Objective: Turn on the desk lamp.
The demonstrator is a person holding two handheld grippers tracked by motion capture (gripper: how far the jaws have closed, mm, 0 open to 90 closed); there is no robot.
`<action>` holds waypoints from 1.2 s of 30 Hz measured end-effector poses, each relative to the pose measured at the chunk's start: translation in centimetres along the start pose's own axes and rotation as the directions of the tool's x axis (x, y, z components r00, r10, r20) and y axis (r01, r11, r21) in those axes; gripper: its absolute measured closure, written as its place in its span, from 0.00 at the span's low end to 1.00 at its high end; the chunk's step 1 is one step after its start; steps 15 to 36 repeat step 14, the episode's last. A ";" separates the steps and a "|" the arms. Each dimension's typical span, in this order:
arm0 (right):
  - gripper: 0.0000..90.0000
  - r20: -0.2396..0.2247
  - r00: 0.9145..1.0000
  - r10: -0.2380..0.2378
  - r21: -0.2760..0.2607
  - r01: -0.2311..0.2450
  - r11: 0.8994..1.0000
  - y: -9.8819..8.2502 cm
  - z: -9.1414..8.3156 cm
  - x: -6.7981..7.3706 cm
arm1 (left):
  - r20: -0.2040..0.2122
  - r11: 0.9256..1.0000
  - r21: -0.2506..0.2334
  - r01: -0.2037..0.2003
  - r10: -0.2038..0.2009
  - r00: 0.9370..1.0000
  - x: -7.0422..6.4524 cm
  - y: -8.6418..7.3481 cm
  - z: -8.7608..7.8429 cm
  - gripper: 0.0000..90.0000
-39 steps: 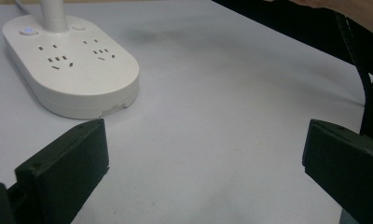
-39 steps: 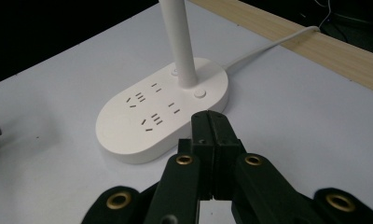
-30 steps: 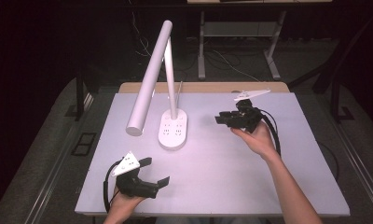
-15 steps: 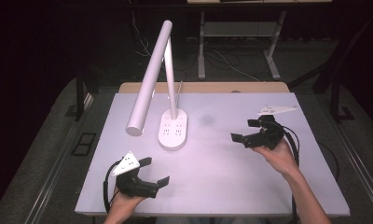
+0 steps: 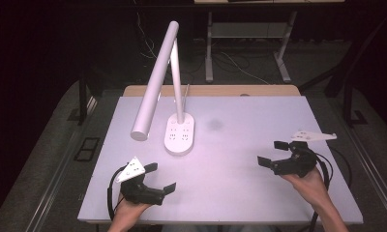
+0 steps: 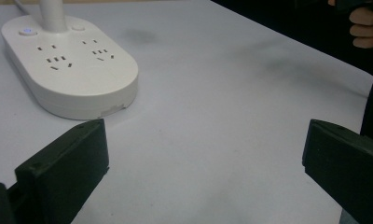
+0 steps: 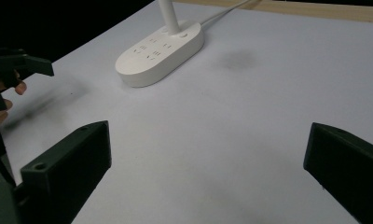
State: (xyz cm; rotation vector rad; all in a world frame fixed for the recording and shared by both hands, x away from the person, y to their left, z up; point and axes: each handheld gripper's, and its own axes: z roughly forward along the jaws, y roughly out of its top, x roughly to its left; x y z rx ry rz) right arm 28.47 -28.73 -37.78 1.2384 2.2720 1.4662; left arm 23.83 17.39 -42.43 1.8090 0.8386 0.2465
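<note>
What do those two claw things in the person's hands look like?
Both the left gripper and the right gripper are black, each with two flat, blocky jaws. A pale three-cornered plate sits on top of each, dotted with small marks. A black cable loops from each. The forearms are bare.

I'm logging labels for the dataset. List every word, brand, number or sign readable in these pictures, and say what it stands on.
None: no view carries a readable word, brand or number.
Lamp base: socket slots and a small lit button, no print that can be read.
Lamp arm: plain white, no marking.
Left gripper and right gripper: no readable label.
Table: a dark smudge, no writing.
</note>
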 end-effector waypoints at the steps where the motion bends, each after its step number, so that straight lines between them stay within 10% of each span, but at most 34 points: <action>1: 0.01 -0.003 1.000 0.007 -0.007 -0.007 1.000 -0.4 -0.3 0.0 | 0.000 1.000 0.000 0.000 0.000 1.000 0.0 0.0 0.0 0.00; 14: 0.01 0.034 0.999 0.033 -0.021 -0.032 0.999 -4.6 -2.3 0.8 | -0.008 1.000 0.003 0.008 -0.008 1.000 0.2 0.0 0.1 0.00; 36: 0.01 0.034 0.999 0.033 -0.021 -0.032 0.999 -4.6 -2.3 0.8 | -0.008 1.000 0.003 0.008 -0.008 1.000 0.2 0.0 0.1 0.00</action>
